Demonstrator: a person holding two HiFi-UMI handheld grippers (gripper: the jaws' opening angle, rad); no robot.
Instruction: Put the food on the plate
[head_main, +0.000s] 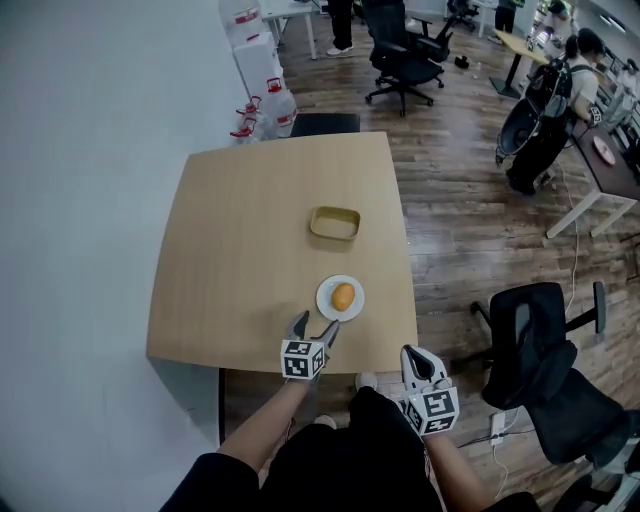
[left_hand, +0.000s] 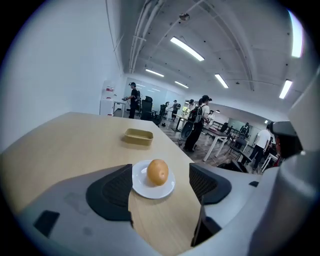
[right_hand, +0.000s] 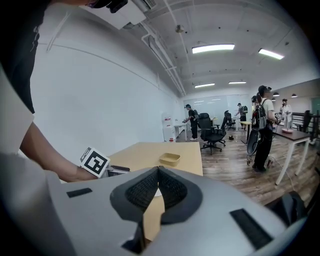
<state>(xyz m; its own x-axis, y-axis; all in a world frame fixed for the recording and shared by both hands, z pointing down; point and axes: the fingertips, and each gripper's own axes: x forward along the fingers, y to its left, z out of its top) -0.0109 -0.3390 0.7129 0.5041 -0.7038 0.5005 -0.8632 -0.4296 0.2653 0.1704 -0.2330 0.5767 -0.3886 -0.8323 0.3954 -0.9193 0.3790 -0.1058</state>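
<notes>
An orange-brown round food item (head_main: 343, 296) (left_hand: 157, 172) rests on a small white plate (head_main: 329, 306) (left_hand: 143, 189) near the table's near edge. My left gripper (head_main: 313, 329) (left_hand: 159, 184) is open just short of the plate, its jaws on either side of the plate in its own view, holding nothing. My right gripper (head_main: 417, 362) (right_hand: 158, 187) is shut and empty, held off the table's near right corner, over my lap.
A tan rectangular tray (head_main: 335, 223) (left_hand: 138, 136) (right_hand: 169, 159) sits farther back on the wooden table (head_main: 240, 240). A black office chair (head_main: 545, 350) stands to the right. Water jugs (head_main: 265, 110) stand behind the table. People and desks are farther off.
</notes>
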